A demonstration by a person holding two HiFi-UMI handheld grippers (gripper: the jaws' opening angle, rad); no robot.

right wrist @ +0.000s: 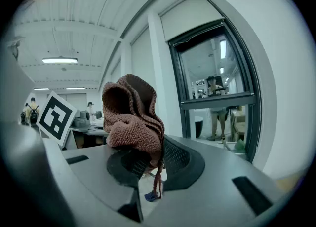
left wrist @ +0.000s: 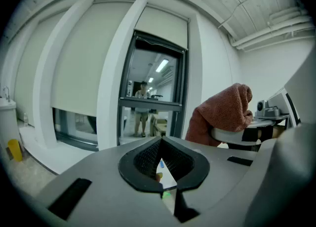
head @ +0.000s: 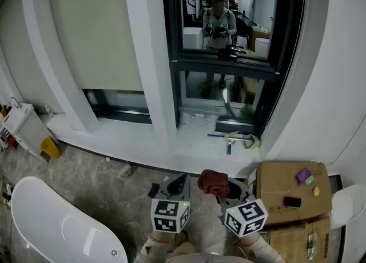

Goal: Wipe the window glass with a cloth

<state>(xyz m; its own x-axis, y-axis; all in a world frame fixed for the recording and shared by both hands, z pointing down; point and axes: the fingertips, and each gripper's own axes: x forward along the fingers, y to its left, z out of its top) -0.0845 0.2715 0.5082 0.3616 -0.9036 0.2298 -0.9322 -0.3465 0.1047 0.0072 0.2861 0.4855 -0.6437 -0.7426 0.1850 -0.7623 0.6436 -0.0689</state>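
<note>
Window glass (head: 226, 13) ahead mirrors you; your right gripper (head: 221, 191) clamps the cloth (head: 213, 180), hiding its tips, and your left gripper (head: 178, 183) is closed, empty.

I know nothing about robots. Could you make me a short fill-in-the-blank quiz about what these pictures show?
1. The right tool clamps the reddish-brown terry cloth; the left tool holds ___.
2. The squeegee on the white window sill has a ___ handle.
3. The black phone lies on a brown box made of ___.
Missing words: nothing; blue; cardboard.
</note>
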